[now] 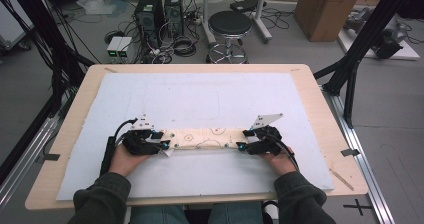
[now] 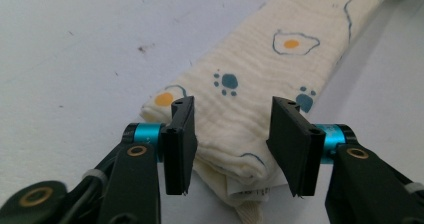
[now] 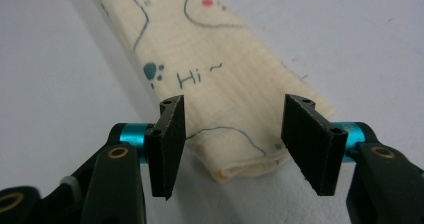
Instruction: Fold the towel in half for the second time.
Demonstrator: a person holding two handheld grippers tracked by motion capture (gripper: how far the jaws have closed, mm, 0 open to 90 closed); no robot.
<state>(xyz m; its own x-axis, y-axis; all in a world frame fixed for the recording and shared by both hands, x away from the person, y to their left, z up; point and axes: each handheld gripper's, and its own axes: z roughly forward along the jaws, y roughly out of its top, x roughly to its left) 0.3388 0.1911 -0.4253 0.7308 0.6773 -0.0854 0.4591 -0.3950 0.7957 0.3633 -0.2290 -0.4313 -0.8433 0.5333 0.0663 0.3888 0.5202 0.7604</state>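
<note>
While folded cloth (image 1: 202,138) lies flat on bench (image 1: 310,91), long axis runs left gripper (image 1: 166,145) to right gripper (image 1: 241,146). Left gripper at cloth's left end, right gripper at right end. Both jaw pairs part-open, straddling cloth ends, pads clear of fabric. Neither grips.

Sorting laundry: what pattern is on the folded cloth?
Cream folded cloth with fried eggs and blue paw prints, clearest in the left gripper view.

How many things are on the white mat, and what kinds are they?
Folded cloth: 1
Grippers, the left gripper and the right gripper, one at each end of the cloth: 2
Total: 3
</note>
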